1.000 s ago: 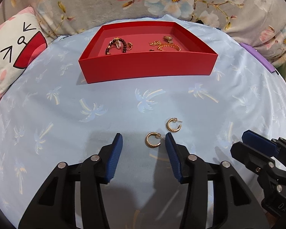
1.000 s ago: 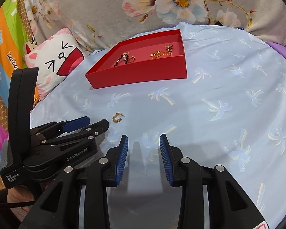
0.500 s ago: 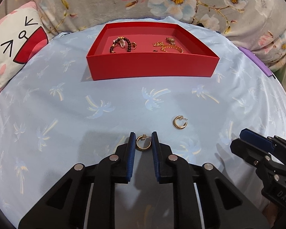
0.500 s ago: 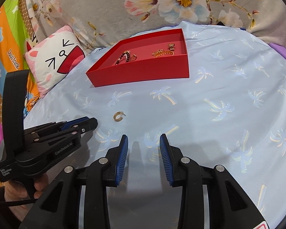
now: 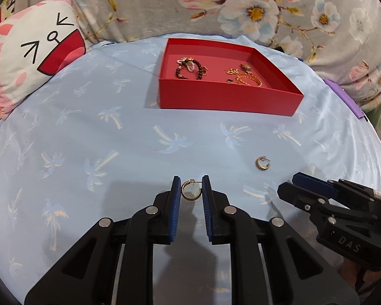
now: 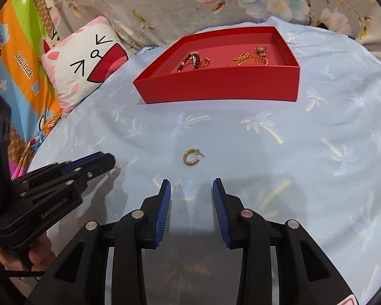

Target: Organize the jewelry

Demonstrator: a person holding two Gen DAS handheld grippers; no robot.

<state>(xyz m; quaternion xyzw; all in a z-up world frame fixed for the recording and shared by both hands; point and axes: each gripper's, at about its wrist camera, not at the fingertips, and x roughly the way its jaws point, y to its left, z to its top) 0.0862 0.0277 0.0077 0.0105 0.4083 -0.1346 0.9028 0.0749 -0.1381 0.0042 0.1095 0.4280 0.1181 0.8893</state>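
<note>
My left gripper (image 5: 191, 190) is shut on a gold hoop earring (image 5: 190, 193), held between its blue pads just above the blue cloth. A second gold hoop earring (image 5: 262, 163) lies on the cloth to its right; it also shows in the right wrist view (image 6: 191, 156), just ahead of my open, empty right gripper (image 6: 191, 193). The red tray (image 5: 228, 99) stands at the back and holds a dark bead bracelet (image 5: 188, 69) and gold chain pieces (image 5: 243, 76). The tray (image 6: 221, 89) also shows in the right wrist view.
A cat-face pillow (image 5: 35, 58) lies at the back left. Flowered grey fabric (image 5: 241, 7) runs behind the tray. A purple item (image 5: 348, 99) sits at the right edge of the cloth.
My left gripper closed on the near earring and lifted it slightly, shifting left. My right gripper moved forward toward the other earring and stays open.
</note>
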